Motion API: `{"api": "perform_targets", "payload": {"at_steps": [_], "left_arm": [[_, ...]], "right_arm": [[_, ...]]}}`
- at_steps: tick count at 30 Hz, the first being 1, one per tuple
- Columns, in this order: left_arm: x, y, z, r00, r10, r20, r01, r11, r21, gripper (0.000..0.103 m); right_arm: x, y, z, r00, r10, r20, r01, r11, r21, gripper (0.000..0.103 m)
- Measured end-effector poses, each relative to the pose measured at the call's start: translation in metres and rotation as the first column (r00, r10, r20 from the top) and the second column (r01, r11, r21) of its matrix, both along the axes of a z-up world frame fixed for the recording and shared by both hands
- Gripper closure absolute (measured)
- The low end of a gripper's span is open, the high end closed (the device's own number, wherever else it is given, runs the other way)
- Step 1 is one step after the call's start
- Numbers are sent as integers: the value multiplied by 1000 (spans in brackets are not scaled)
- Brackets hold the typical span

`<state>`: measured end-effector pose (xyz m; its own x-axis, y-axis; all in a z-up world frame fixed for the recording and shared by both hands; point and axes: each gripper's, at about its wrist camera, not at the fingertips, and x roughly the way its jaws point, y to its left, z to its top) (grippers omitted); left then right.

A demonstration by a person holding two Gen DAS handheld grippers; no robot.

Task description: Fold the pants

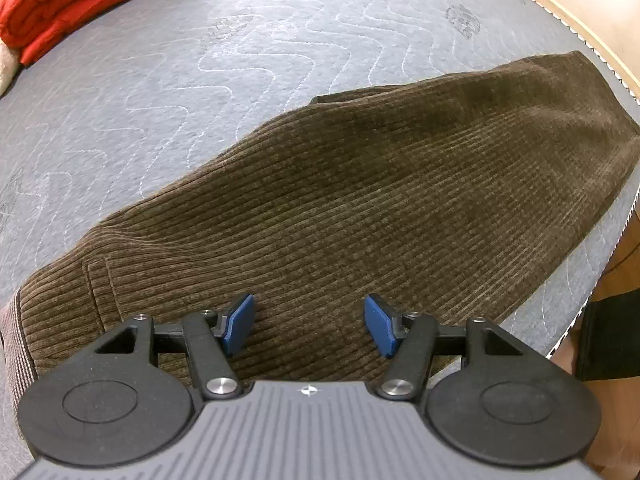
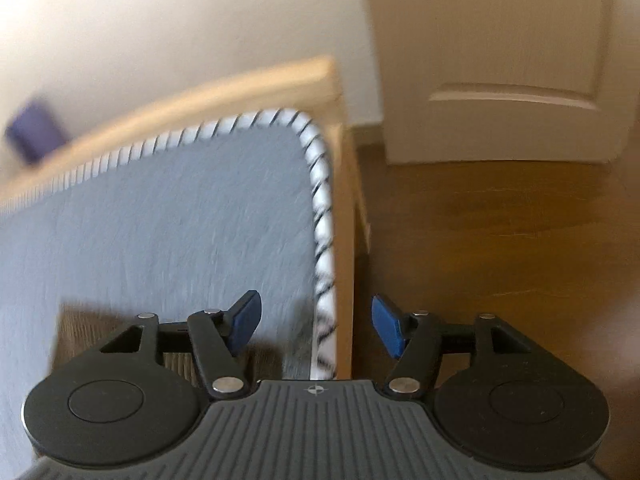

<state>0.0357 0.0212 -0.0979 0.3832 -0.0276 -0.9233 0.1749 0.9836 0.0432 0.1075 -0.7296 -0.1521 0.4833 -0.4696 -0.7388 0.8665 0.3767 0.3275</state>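
Brown corduroy pants lie flat on the grey quilted mattress, stretching from the lower left to the upper right near the bed's edge. My left gripper hovers over the waist end with its blue pads apart and nothing between them. In the right wrist view my right gripper stands open over the mattress corner, empty. A small piece of the brown pants shows under its left finger. That view is blurred.
Folded red cloth lies at the far left of the mattress. A wooden bed frame runs along the mattress edge, with wood floor and a white door beyond. A dark blue object sits blurred at the left.
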Motion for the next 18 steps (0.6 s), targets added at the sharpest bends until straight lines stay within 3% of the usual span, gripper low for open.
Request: {"api": "perform_targets", "payload": {"at_steps": [3,7,13,14,16,18], "left_arm": [[0,-1,1,1000,-5,4,5,1000,-6,36],[2,-5,1,1000,-12,7,12,1000,-10,36],[1,-7,0,1000,-20,4,20,1000,-8,36],[1,-7,-1,1000,-18,3,18,1000,-8,36],[1,-4,-1,1000,-13,4,13,1000,-8,36],[1,-1,0,1000,-6,7,6,1000,-11,36]], "right_arm": [[-6,-7,-2,998,27,63,-30,998,51,39],[-3,-12,-24,981,94,167,-132,963,234,39],[11,-5,-37,977,135,166,-180,939,292,40],[14,-3,-37,975,150,167,-193,937,290,44],[20,0,-34,973,182,142,-213,944,252,72],[24,5,-29,973,202,113,-223,951,215,76]]}}
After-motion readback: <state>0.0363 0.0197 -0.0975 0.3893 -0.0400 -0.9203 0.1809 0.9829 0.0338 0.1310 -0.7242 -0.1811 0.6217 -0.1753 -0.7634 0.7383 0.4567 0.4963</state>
